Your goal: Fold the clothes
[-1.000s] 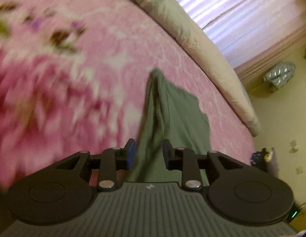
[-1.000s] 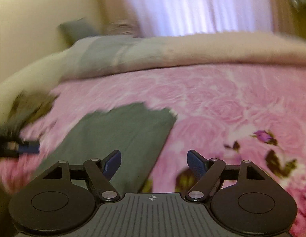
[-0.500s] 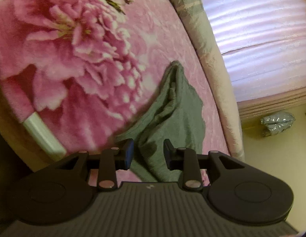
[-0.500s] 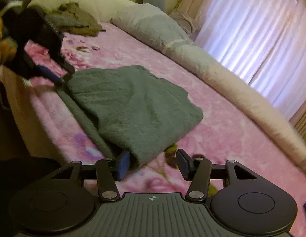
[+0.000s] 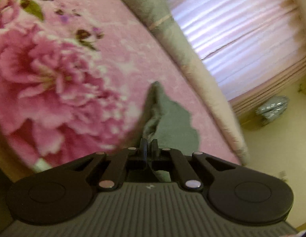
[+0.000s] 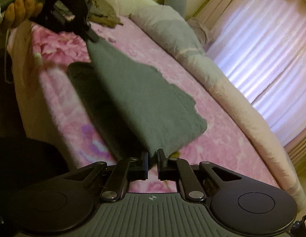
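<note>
1. My left tool (image 5: pixel 149 147) and right tool (image 6: pixel 152 159) have just closed, each pinching a corner of the green garment (image 6: pixel 145 98).
2. It lies on the pink floral bed (image 6: pixel 212 138), beside pale curtains (image 6: pixel 271 49).

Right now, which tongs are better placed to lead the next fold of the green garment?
Neither alone, probably both lift together. The left tongs are shut on the green garment's far near-edge corner, the right tongs on its close corner; both have just closed. If one must lead, the right: its folded end is thicker.
</note>
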The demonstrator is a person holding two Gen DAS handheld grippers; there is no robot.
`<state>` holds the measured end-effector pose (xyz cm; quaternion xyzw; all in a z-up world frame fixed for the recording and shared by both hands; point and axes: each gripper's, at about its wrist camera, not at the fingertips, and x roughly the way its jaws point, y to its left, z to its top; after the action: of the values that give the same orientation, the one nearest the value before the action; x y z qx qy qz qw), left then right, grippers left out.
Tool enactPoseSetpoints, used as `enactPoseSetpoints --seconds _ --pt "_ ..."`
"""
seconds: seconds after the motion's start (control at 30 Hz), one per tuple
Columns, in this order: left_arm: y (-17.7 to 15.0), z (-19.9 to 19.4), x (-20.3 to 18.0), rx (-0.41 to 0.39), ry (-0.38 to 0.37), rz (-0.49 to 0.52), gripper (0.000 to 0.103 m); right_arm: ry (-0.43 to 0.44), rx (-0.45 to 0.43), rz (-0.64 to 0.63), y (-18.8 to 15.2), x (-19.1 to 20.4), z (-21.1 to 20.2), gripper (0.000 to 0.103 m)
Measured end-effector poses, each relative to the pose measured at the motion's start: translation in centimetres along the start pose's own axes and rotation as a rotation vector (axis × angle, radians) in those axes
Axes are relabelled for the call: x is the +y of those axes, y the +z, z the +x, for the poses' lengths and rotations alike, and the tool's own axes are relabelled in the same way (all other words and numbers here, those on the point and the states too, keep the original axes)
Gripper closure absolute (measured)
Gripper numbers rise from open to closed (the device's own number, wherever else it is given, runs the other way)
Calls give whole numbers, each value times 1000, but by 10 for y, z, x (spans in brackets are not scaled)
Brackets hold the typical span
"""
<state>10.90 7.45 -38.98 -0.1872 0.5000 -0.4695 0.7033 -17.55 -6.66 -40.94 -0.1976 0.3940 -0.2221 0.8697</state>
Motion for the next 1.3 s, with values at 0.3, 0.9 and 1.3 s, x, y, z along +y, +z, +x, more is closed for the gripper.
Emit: enactPoseSetpoints --seconds 0.3,0.9,1.3 --pt "-15 7 6 48 68 32 100 97 107 161 -7 -16 2 95" --pt "-3 75 -55 98 129 329 100 293 42 814 6 -108 45 44" --pt "-17 -18 -8 11 101 -43 86 400 151 1242 -66 -140 4 46"
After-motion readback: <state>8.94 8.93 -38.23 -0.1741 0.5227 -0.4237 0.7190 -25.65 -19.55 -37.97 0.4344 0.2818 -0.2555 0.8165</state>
